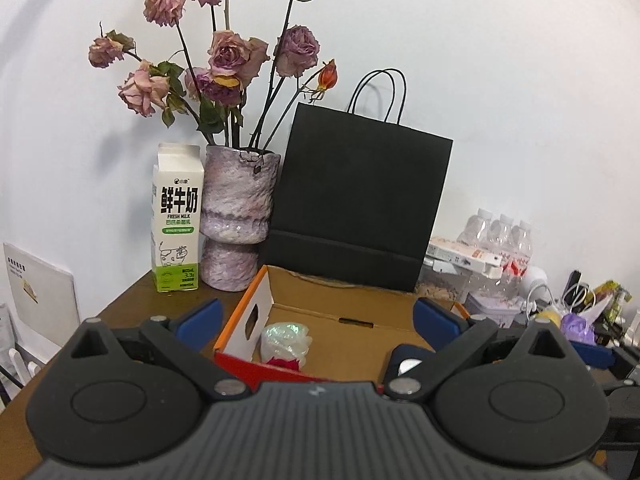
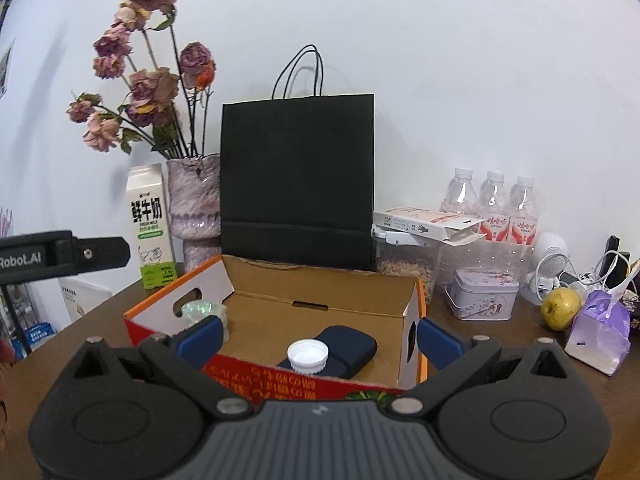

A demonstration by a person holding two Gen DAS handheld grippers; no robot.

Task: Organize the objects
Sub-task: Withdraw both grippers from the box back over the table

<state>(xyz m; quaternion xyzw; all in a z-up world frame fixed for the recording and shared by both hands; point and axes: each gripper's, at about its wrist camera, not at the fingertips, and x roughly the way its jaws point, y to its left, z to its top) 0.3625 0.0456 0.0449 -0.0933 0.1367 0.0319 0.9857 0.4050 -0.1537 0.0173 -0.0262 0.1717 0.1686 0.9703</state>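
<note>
An open cardboard box with orange and red sides stands on the brown table, seen also in the left wrist view. Inside lie a shiny iridescent wrapped item, a dark blue pouch and a white-capped bottle. My left gripper is open and empty, above the box's near edge. My right gripper is open and empty, over the box's front wall. The left gripper's body shows at the left of the right wrist view.
Behind the box stand a black paper bag, a vase of dried roses and a milk carton. To the right are water bottles, a seed jar, a tin, a pear and a purple bag.
</note>
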